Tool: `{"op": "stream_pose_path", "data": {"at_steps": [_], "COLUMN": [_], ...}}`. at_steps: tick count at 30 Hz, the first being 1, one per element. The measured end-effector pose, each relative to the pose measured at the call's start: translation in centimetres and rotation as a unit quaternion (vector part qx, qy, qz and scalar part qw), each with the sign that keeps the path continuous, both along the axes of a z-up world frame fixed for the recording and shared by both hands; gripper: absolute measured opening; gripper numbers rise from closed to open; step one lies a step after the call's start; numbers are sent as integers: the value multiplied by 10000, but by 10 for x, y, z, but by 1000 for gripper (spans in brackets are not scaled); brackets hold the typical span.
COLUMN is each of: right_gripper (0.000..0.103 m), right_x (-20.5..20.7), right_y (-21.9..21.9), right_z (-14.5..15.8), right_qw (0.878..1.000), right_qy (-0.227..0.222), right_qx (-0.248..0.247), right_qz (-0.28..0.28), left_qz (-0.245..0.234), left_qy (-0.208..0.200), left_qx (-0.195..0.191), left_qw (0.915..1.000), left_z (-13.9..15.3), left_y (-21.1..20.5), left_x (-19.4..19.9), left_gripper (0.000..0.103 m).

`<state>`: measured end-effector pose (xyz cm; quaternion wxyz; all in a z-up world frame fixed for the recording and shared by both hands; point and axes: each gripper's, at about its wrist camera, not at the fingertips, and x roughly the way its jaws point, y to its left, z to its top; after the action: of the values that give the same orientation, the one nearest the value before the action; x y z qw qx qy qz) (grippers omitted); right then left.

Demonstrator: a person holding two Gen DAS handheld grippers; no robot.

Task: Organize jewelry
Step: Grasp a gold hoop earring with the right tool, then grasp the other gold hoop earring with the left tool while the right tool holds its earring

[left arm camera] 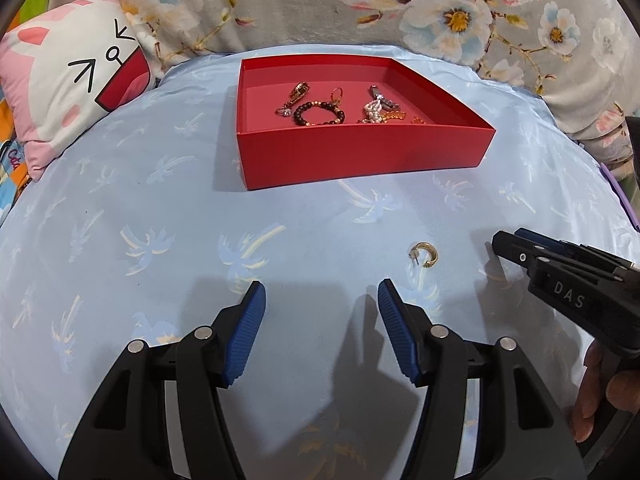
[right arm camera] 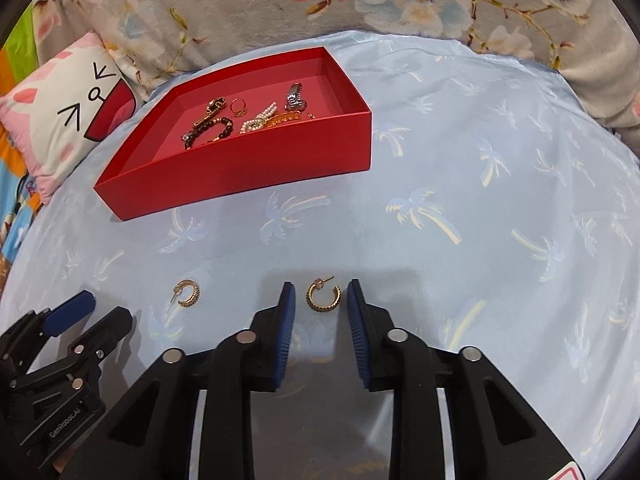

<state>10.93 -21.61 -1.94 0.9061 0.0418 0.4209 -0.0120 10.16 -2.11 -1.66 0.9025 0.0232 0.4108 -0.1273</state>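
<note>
I have the right gripper [right arm camera: 321,295] low over the bed [right arm camera: 460,152], its jaws parted and bracketing one gold hoop earring [right arm camera: 323,297]; neither blue pad appears to touch it yet. My worry is the closing stroke. The earring lies flat on slippery blue cloth with its post sticking up and away, so I judge a pad could nudge it sideways or tip it instead of pinching it. The cloth itself may bunch between the pads and come up with the earring. A hoop this thin could also pivot in the grip and drop short of the red box [right arm camera: 240,168].

The second earring [left arm camera: 424,254] lies just beside the first, to the left, between the two grippers, and a careless sweep from either side would knock it. The left gripper [left arm camera: 322,292] hovers released, jaws wide, holding nothing, with only bare cloth between its pads; the earring sits a little ahead and to its right. Both grippers point forward toward the box, tilted down at the bed, the right one nearly at cloth level. In the left view the right gripper comes in from the right edge, with the person's fingers visible beneath it.

The box stands well ahead, already holding a dark bead bracelet [left arm camera: 318,114], rings and chains.
</note>
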Motion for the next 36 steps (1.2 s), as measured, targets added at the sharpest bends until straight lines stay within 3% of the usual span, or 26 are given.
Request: {"op": "stream_pose_path", "data": {"at_steps": [14,21,30,32,36], "right_gripper": [16,16,16,16,16], "right_x": [-16,-29,-31,-32,-34], "right_y": [-22,-37,-41,-41,-40], "right_z": [12,18,16,16,17], "right_qw": [9991,9978,9972,9972,9971], "right_qy": [-94,-162,-158,-168,-177], "right_qx": [371,561,657,663,673], "right_qz": [-174,-313,-323,-311,-298], "left_qz": [-461,-532,-466,-485,-501], "left_qy": [-39,72,-27,-41,-36], "left_qx": [-120,46,305,321,280], "left_qw": [9989,9985,9984,9983,9983], "left_z": [10,-1,-2,-1,-1], "left_y": [-41,-63,-69,-69,-69], "left_x": [8,19,20,20,20], "left_gripper": [61,57,30,18,18]}}
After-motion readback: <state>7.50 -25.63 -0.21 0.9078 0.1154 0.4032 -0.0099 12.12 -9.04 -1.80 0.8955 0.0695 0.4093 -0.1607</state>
